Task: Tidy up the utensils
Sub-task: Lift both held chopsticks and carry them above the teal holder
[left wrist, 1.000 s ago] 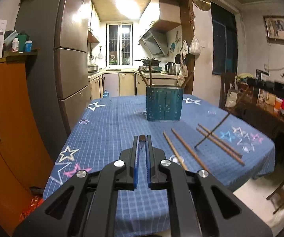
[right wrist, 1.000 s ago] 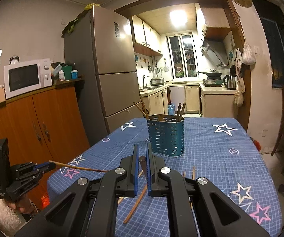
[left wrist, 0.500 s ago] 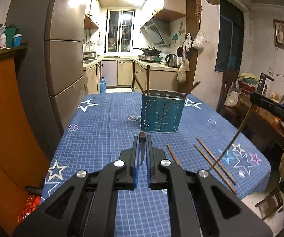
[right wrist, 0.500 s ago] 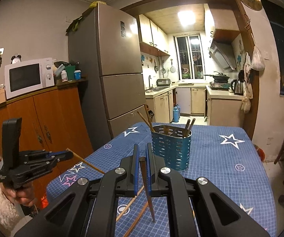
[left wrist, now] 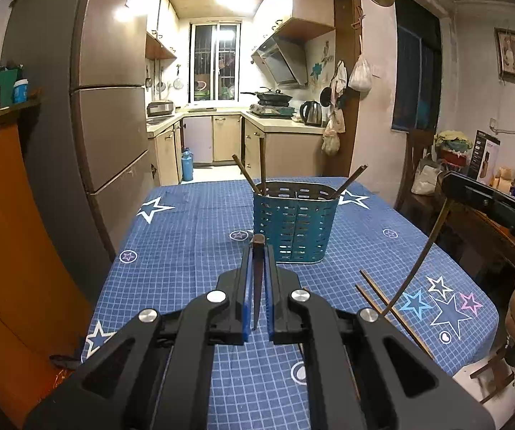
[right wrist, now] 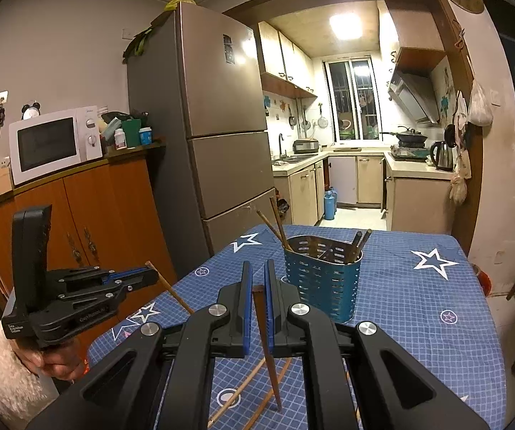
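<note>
Left gripper (left wrist: 256, 251) clamped on one dark chopstick (left wrist: 257, 279), held above the near table edge. Right gripper (right wrist: 256, 279) clamped on a second chopstick (right wrist: 268, 344), tip hanging down. Loose chopsticks (left wrist: 390, 308) lie on the blue tablecloth (left wrist: 185, 243), near right. Teal utensil holder (left wrist: 294, 222) stands farther back, mid-table, several chopsticks inside.

Both grippers, left (left wrist: 256, 247) and right (right wrist: 256, 288), have fingers clamped.
</note>
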The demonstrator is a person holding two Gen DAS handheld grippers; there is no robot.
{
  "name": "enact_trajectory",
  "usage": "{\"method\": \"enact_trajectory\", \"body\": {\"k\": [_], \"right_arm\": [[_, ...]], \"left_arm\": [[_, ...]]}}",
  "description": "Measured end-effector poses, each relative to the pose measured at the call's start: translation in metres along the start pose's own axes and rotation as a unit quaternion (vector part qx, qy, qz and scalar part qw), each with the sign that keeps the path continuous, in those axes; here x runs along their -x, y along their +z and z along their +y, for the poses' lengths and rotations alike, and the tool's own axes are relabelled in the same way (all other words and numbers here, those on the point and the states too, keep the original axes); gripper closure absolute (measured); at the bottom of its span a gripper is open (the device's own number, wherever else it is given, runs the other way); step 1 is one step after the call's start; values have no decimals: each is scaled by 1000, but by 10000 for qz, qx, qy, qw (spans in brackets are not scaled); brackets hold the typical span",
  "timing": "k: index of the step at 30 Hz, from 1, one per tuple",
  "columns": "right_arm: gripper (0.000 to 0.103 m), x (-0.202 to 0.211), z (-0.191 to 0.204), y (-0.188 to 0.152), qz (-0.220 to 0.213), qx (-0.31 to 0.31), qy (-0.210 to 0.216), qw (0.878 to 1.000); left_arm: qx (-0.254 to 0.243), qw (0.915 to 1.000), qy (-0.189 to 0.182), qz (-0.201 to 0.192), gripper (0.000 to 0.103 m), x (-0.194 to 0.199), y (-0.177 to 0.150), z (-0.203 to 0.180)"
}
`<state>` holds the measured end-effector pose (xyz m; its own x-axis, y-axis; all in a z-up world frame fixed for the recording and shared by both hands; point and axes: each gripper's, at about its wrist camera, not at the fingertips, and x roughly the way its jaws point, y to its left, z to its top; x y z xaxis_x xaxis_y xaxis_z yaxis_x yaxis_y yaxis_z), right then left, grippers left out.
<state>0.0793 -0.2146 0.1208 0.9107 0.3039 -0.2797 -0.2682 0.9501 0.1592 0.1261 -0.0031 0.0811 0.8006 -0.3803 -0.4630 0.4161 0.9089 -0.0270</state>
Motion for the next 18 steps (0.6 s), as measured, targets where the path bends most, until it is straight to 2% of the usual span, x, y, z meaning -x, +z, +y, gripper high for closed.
{"method": "enact_trajectory", "body": {"k": [7, 11, 18], "right_arm": [[95, -12, -11, 16, 66, -108, 64, 9999], [95, -13, -17, 40, -52, -88, 56, 9999], [95, -11, -21, 104, -467, 69, -110, 9988]], "left_arm": [[-24, 9999, -112, -50, 98, -8, 25, -5], [-37, 9995, -245, -177, 98, -11, 51, -10], [-92, 9975, -444, -550, 98, -20, 113, -27]]}}
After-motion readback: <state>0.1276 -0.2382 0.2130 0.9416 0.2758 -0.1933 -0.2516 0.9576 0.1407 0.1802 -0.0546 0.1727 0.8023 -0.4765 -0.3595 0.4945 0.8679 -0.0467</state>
